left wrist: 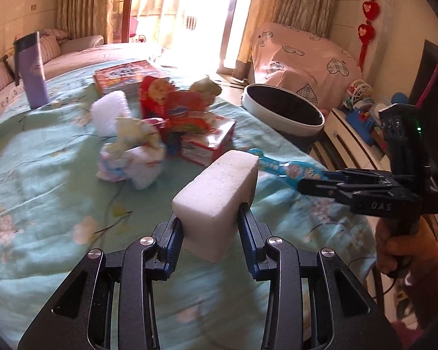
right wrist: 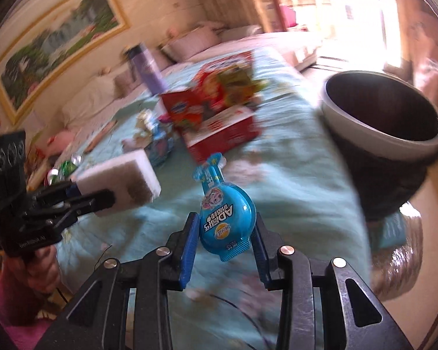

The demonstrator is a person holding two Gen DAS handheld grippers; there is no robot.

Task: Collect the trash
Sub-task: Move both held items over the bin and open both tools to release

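Beside bed (left wrist: 43,180), dark-lined bin (right wrist: 385,122); contents can't be seen.

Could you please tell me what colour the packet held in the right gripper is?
The packet is bright blue with a cartoon face, clearest in the right wrist view.

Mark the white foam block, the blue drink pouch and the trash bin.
white foam block (left wrist: 219,192), left wrist view, top face.
blue drink pouch (right wrist: 226,221), right wrist view, round printed body.
trash bin (right wrist: 373,138), right wrist view, white rim.

R hand-held gripper (right wrist: 223,233) grips blue pouch (right wrist: 226,218).
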